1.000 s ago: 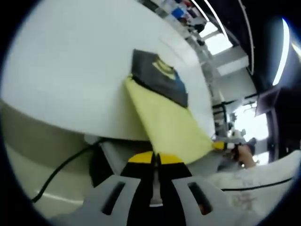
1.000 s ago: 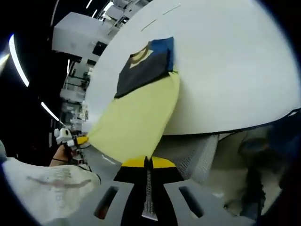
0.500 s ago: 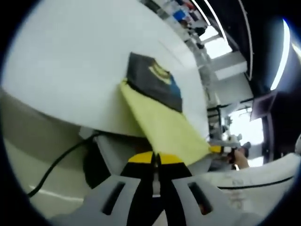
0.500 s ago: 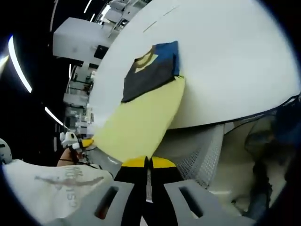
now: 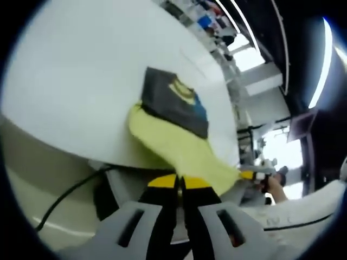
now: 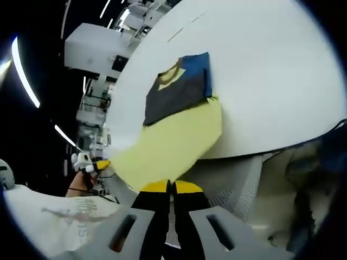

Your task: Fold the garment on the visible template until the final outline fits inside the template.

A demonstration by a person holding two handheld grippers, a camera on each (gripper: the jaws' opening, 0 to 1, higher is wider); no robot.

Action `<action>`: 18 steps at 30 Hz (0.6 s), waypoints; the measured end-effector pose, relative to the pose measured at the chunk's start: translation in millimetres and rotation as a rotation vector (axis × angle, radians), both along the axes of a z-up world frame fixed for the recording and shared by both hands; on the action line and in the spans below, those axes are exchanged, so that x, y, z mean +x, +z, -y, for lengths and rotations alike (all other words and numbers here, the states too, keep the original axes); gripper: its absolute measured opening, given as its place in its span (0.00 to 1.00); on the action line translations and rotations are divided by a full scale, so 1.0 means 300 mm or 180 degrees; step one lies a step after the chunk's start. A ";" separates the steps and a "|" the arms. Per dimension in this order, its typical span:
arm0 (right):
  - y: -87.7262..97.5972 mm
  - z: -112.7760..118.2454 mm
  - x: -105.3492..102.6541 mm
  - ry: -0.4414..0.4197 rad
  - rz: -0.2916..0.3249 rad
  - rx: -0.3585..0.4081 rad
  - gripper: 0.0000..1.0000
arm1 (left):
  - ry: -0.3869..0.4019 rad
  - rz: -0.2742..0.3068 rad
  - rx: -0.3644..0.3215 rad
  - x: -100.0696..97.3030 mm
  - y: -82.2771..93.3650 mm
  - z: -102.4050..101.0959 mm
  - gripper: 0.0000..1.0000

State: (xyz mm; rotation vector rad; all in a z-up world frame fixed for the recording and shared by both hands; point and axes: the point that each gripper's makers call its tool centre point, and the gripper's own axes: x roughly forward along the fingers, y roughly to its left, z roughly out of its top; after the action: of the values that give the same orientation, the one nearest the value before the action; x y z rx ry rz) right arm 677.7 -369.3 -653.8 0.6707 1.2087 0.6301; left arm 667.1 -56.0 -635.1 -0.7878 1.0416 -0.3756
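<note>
While your left gripper [image 5: 179, 181] and right gripper [image 6: 169, 187] each pinch the yellow-and-dark cloth garment [image 6: 173, 135], jaws closed, it hangs off the white table's [image 6: 271, 70] near edge.

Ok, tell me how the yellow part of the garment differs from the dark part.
The yellow part is plain, while the dark part carries a yellow mark and a blue patch. The yellow part stretches off the edge of the white table, pulled towards the right gripper and left gripper; the dark part lies flat on the table. Both belong to one garment.
</note>
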 end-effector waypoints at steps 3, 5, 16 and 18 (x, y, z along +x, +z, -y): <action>0.006 -0.010 0.029 -0.0014 0.0058 0.0036 0.02 | -0.0018 0.0064 0.0021 0.033 0.001 0.005 0.00; 0.015 -0.018 0.053 -0.0009 0.0147 0.0047 0.02 | -0.0010 0.0108 0.0001 0.061 0.004 0.008 0.00; 0.057 -0.045 0.161 -0.0119 0.0355 0.0153 0.02 | 0.0021 0.0307 -0.0049 0.212 0.028 -0.003 0.00; 0.069 -0.046 0.192 -0.0177 0.0388 0.0203 0.02 | 0.0067 0.0345 -0.0043 0.251 0.030 -0.018 0.00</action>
State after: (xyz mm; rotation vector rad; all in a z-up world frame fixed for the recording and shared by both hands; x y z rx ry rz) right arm 735.3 -355.6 -633.0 0.7070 1.0574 0.6556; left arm 742.5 -50.7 -626.1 -0.7815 0.9296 -0.4035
